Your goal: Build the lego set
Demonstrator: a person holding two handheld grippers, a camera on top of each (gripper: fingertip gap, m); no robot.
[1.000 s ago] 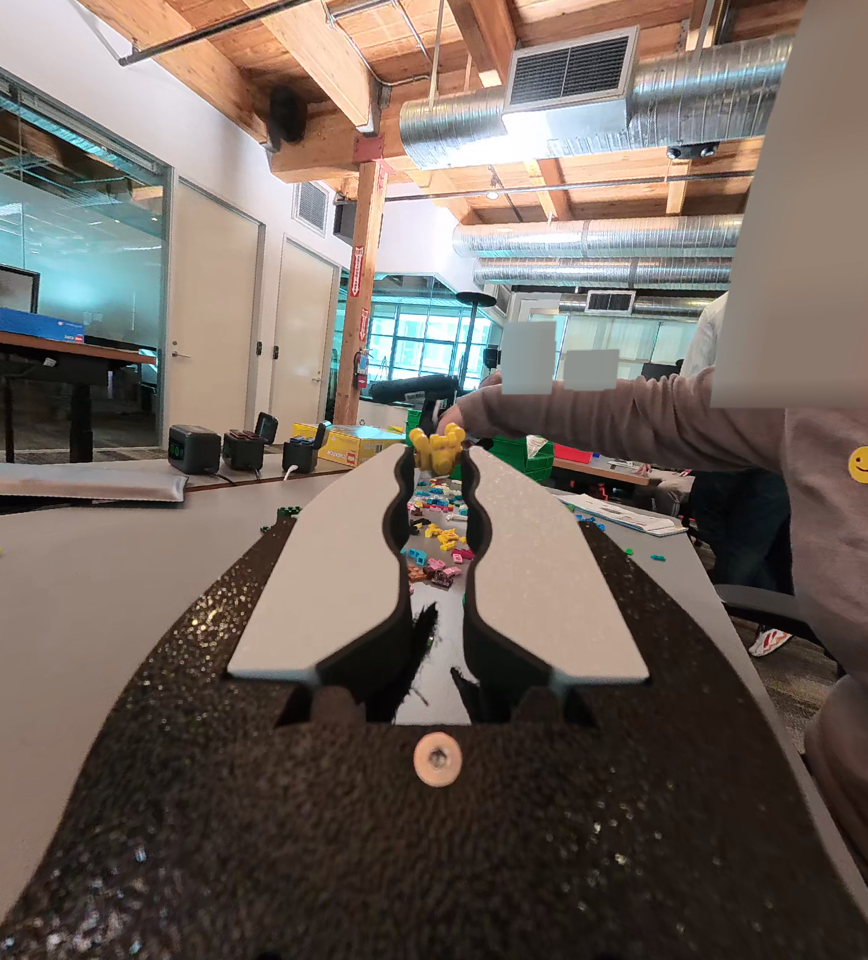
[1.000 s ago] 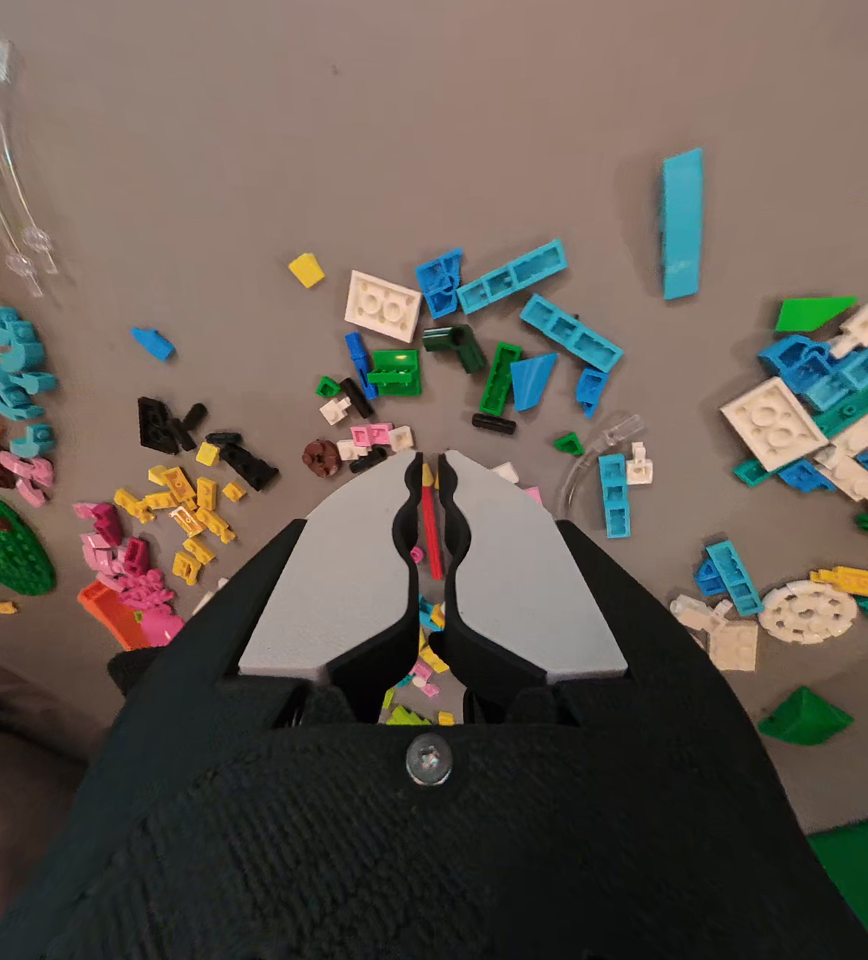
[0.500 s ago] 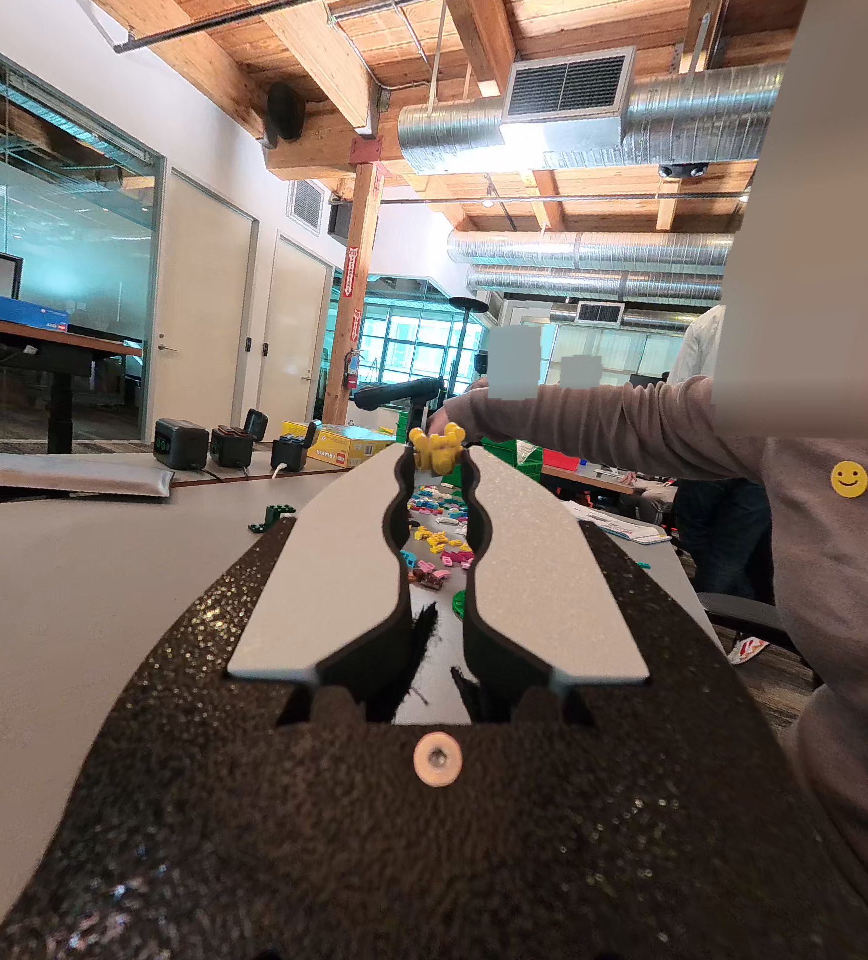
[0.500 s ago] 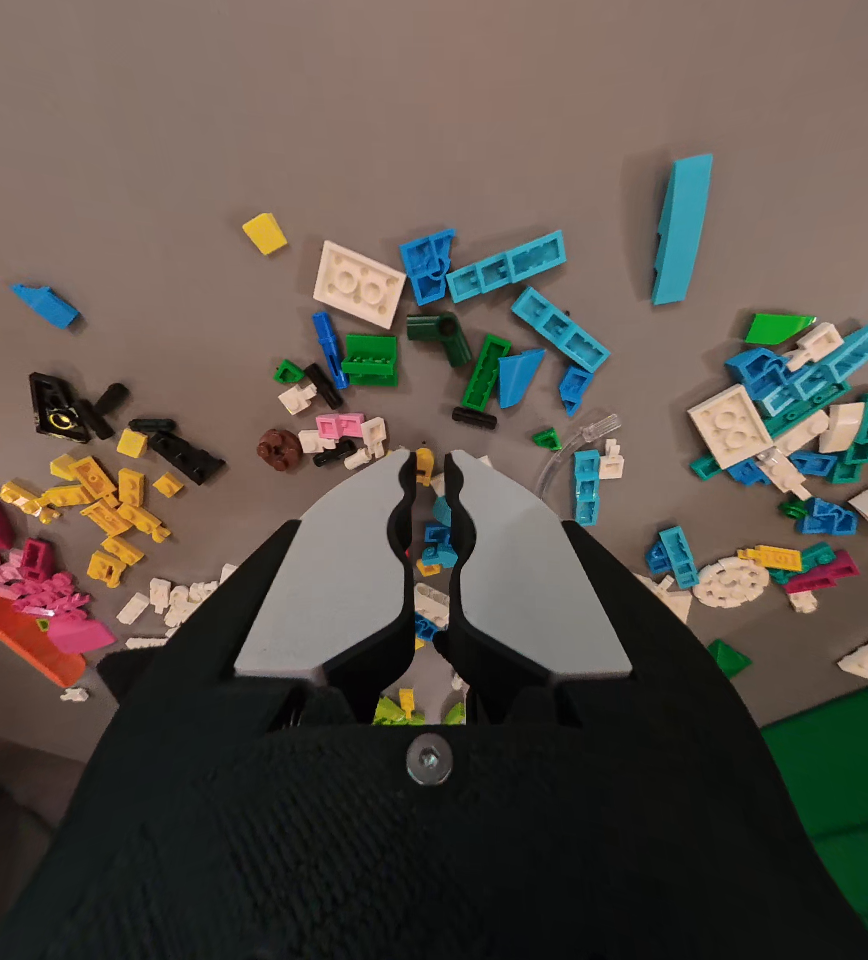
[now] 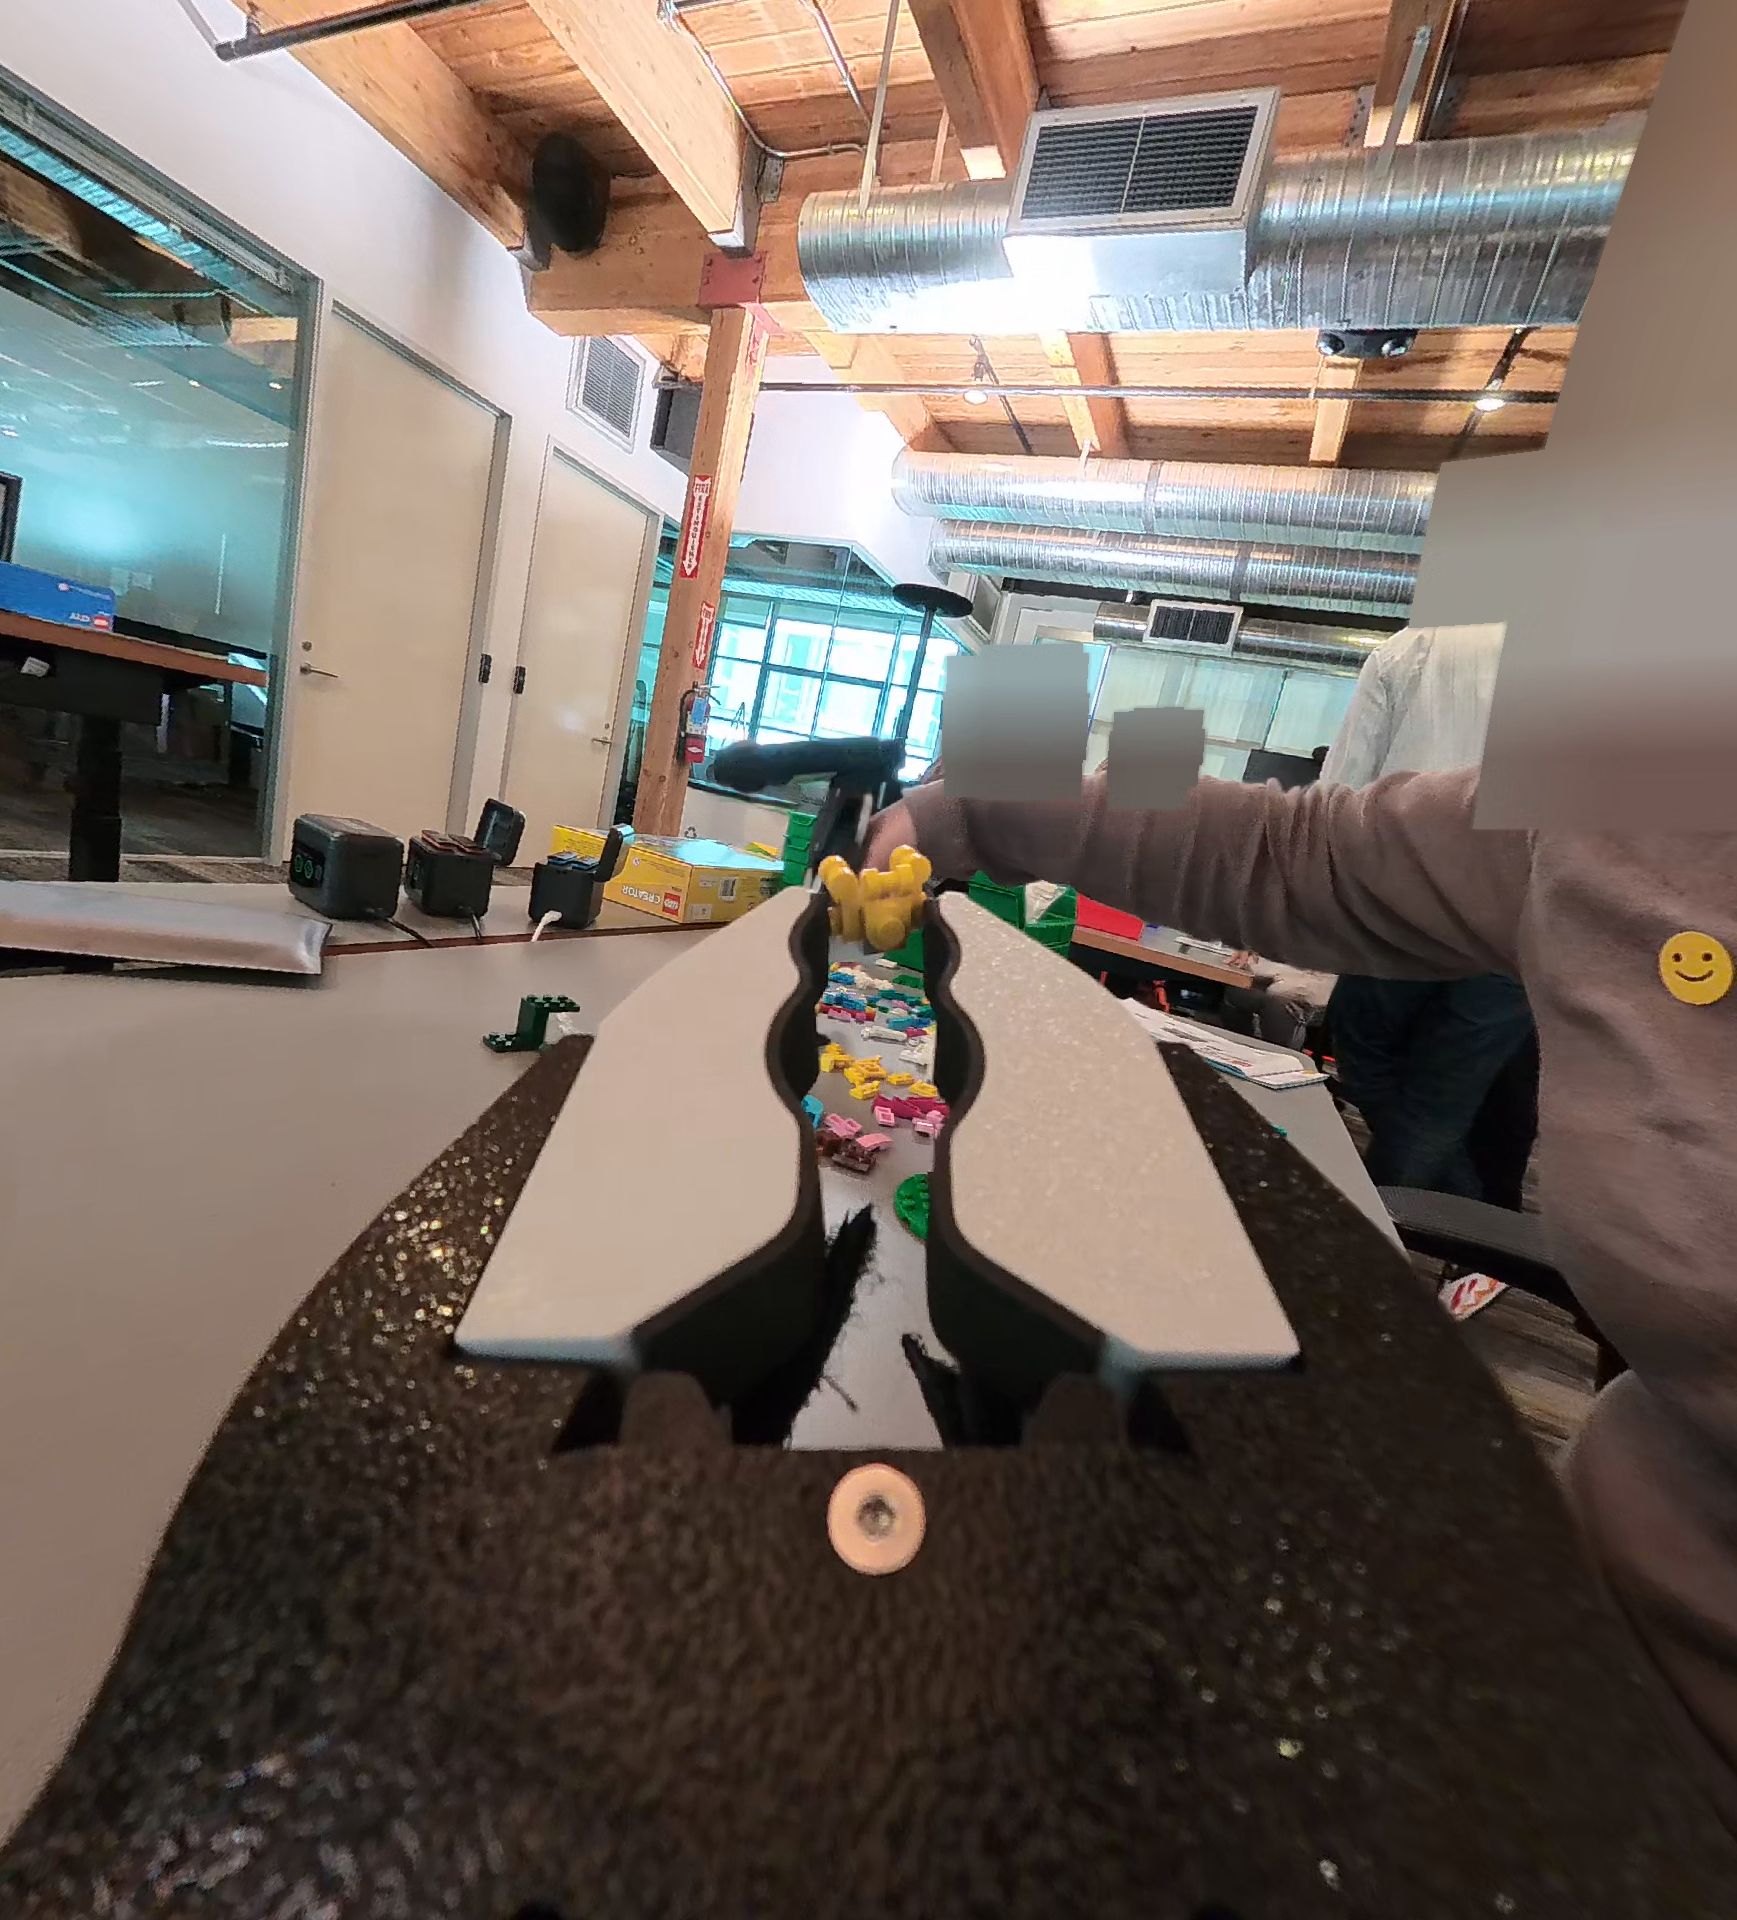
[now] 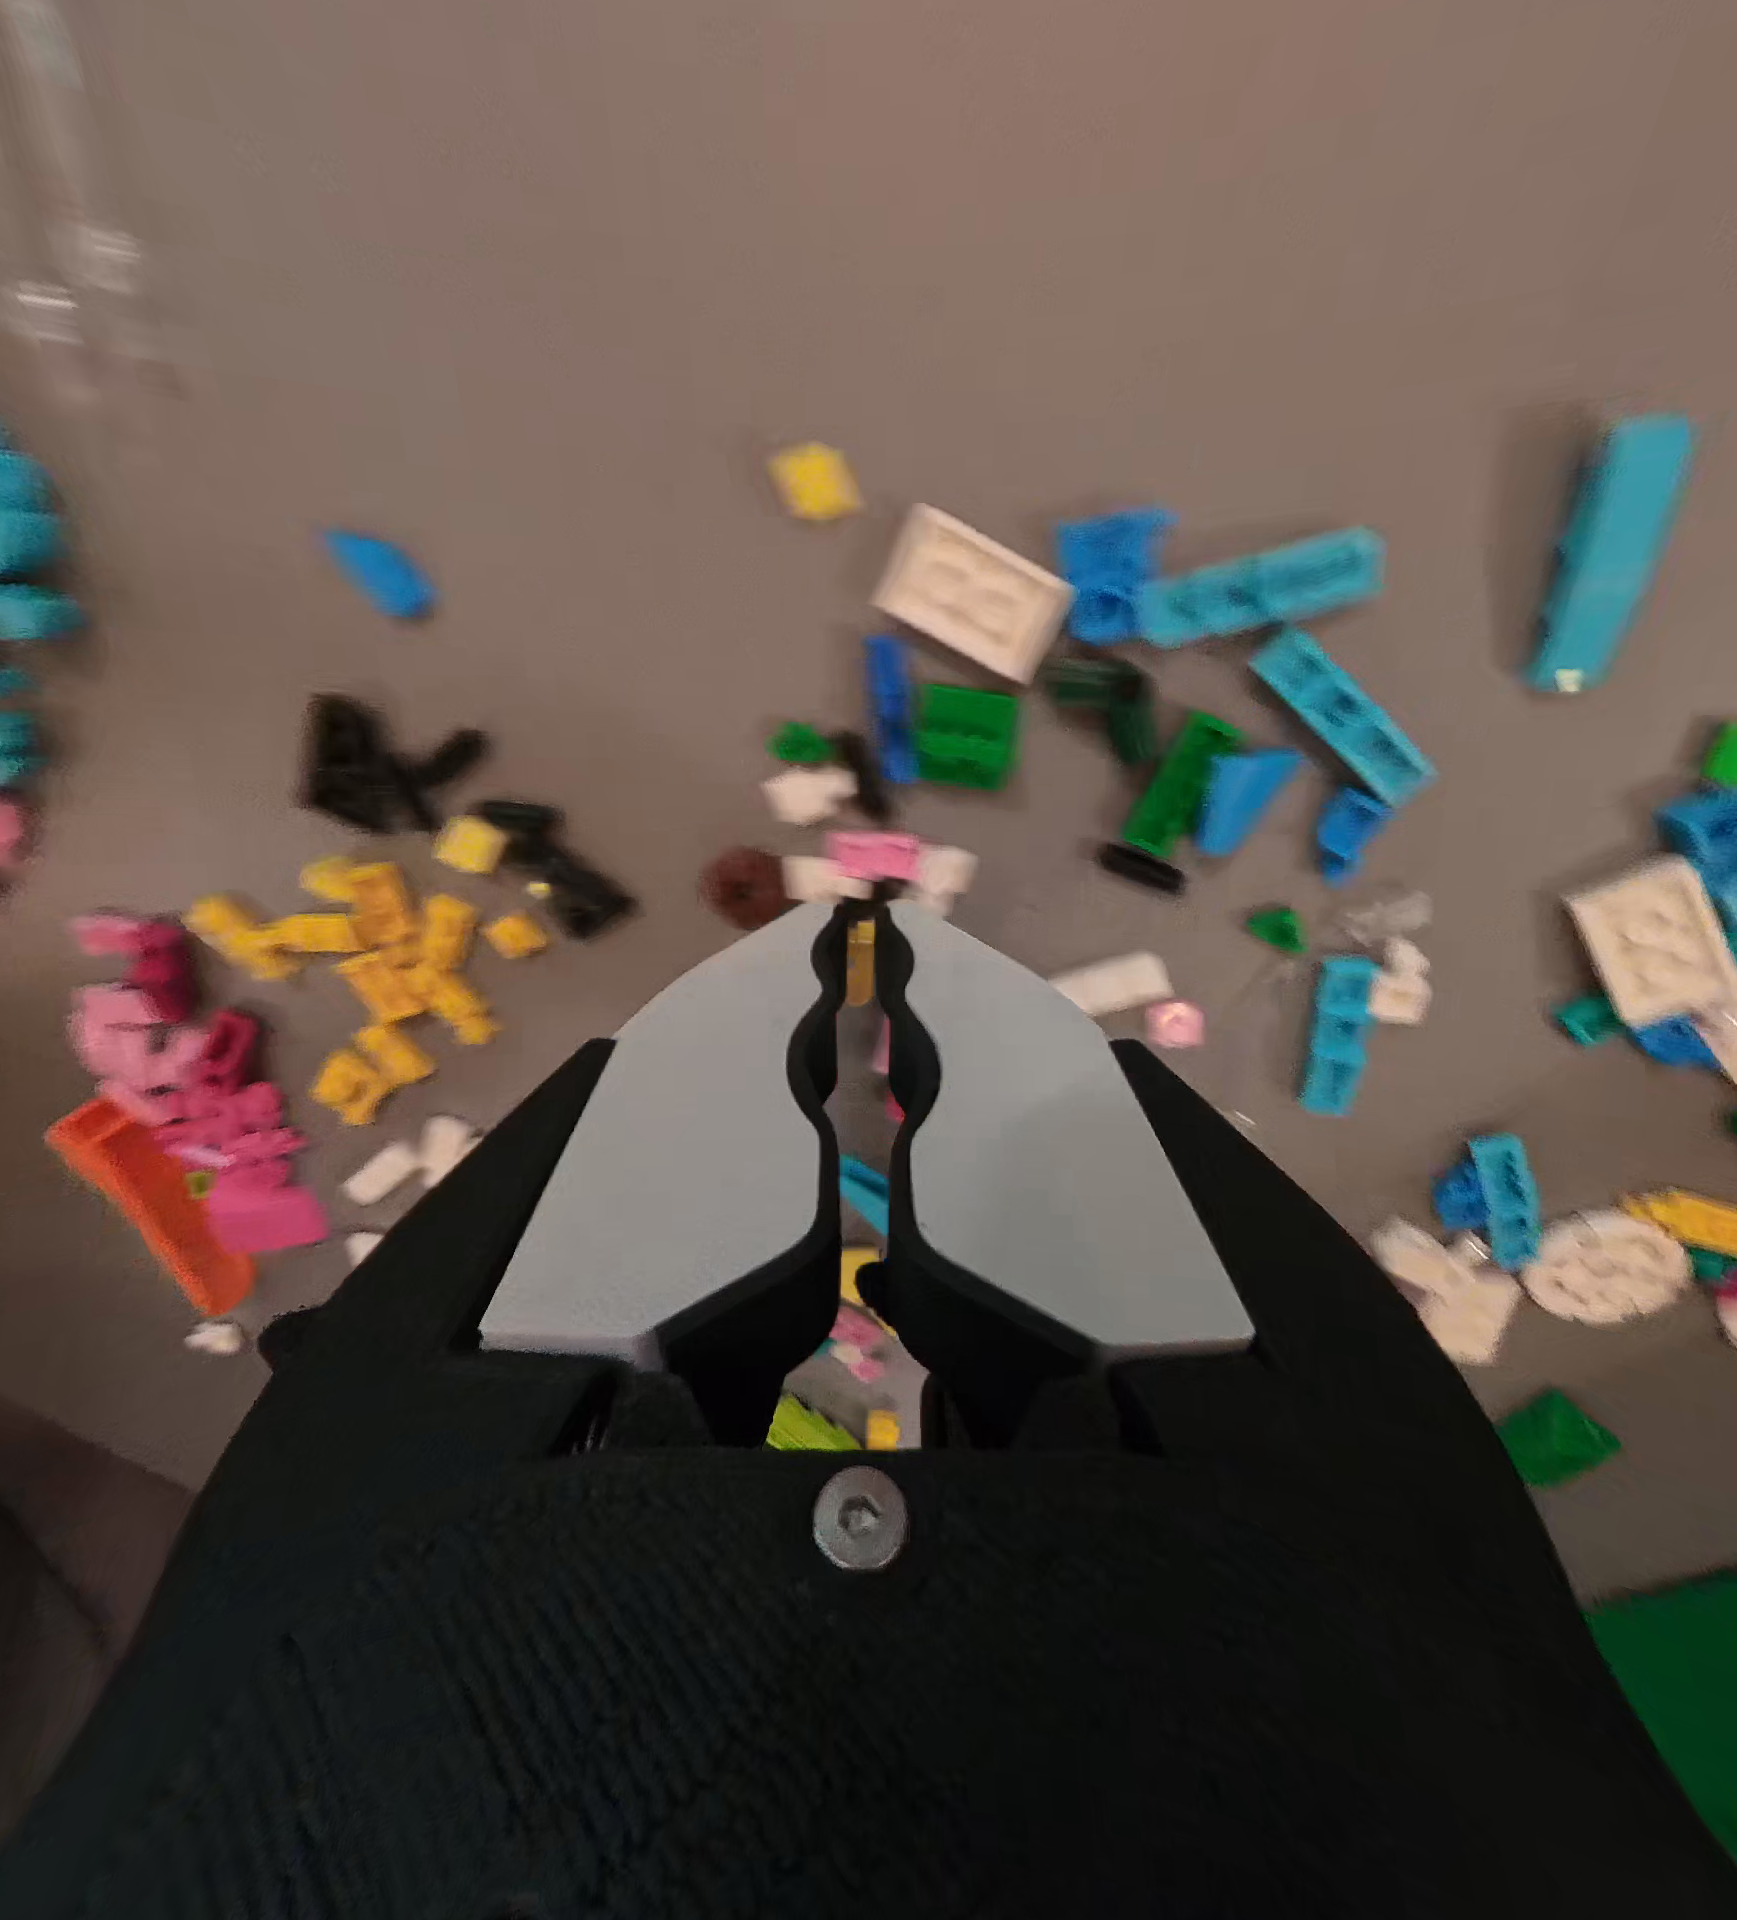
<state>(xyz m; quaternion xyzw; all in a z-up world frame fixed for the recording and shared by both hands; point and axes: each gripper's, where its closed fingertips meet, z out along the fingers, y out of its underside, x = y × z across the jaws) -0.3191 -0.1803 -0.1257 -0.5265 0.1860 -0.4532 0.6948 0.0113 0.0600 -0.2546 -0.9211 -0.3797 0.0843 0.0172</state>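
Here the left gripper (image 5: 874, 914) is clenched on a small yellow lego assembly (image 5: 872, 896), pinched at the very tips of its fingers and held up above the grey surface (image 5: 168, 1122). Beyond the assembly, loose lego pieces (image 5: 879, 1049) lie scattered on the surface, and a dark green piece (image 5: 535, 1021) sits alone to the left of the gripper.

The right gripper (image 6: 862, 940) points down at the surface (image 6: 843, 260) and is nearly closed, grasping a thin yellow piece (image 6: 860, 961) between its tips. The view is blurred. Just beyond the tips lie a pink piece (image 6: 876, 854) and a brown round piece (image 6: 739, 883). Left of the gripper is a cluster of yellow pieces (image 6: 386, 966), with pink pieces (image 6: 189, 1049) and an orange piece (image 6: 142, 1200) farther left. A white plate (image 6: 970, 590) and blue pieces (image 6: 1259, 587) lie farther out, to the right of the tips.
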